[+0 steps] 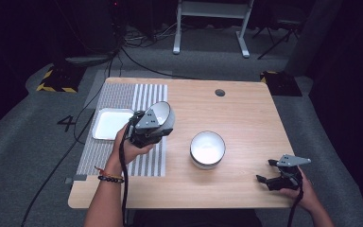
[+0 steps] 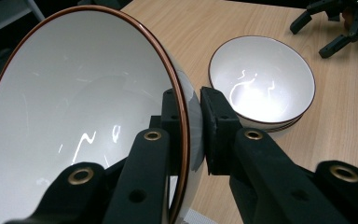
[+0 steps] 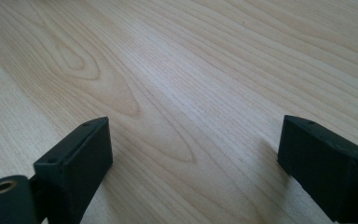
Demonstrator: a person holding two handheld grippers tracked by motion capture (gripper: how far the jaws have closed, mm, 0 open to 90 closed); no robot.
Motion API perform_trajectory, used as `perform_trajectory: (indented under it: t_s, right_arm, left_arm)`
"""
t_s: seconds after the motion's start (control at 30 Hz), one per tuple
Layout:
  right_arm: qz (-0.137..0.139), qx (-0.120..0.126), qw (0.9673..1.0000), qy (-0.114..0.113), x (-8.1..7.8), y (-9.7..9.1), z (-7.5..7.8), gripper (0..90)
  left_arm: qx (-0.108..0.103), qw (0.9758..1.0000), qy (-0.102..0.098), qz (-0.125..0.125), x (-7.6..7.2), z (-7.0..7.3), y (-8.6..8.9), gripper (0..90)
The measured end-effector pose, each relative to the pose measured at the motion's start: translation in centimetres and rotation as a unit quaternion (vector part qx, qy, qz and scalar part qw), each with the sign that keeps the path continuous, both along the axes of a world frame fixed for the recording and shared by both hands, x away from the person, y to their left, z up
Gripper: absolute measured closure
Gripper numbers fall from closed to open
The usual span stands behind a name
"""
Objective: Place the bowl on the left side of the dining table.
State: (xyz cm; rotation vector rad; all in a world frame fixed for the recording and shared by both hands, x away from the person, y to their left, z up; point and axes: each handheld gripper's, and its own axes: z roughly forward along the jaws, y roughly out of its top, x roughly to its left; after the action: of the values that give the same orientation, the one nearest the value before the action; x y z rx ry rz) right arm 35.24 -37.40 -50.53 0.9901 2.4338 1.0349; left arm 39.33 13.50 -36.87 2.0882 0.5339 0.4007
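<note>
My left gripper (image 2: 190, 112) is shut on the rim of a white bowl with a brown edge (image 2: 74, 121), holding it tilted on its side above the striped mat. From above, that held bowl (image 1: 164, 115) hangs left of centre over the table. A second white bowl (image 1: 208, 149) sits upright on the wood near the middle; in the left gripper view this bowl (image 2: 261, 84) lies just beyond the jaws. My right gripper (image 1: 266, 170) rests open near the front right corner, with bare wood between its fingers (image 3: 79, 154).
A white square plate (image 1: 109, 124) lies on the grey striped mat (image 1: 146, 97) at the table's left. A round cable hole (image 1: 220, 92) sits near the far edge. The wooden table (image 1: 246, 118) has open room at the right and back.
</note>
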Motion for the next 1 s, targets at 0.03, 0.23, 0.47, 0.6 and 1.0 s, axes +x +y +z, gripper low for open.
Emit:
perform_trajectory:
  t_s: [0.03, 0.23, 0.47, 0.6, 1.0]
  right_arm:
    - [0.000, 0.000, 1.0000, 0.000, 0.0, 0.0, 0.0, 10.1]
    - [0.000, 0.000, 1.0000, 0.000, 0.0, 0.0, 0.0, 10.1]
    - [0.000, 0.000, 1.0000, 0.000, 0.0, 0.0, 0.0, 10.1]
    - [0.000, 0.000, 1.0000, 0.000, 0.0, 0.0, 0.0, 10.1]
    - [0.000, 0.000, 1.0000, 0.000, 0.0, 0.0, 0.0, 10.1]
  left_arm:
    - [0.011, 0.9999, -0.003, -0.001, 0.1, 0.1, 0.2, 80.2]
    - [0.010, 0.9999, -0.002, 0.013, 0.4, 0.2, 1.1, 80.3]
    - [0.013, 0.9994, 0.003, 0.031, 0.8, 0.0, 2.2, 80.3]
    - [0.013, 0.9991, 0.004, 0.040, 1.1, -0.2, 2.7, 80.3]
    - [0.020, 0.9970, 0.015, 0.073, 1.9, -0.7, 4.4, 80.3]
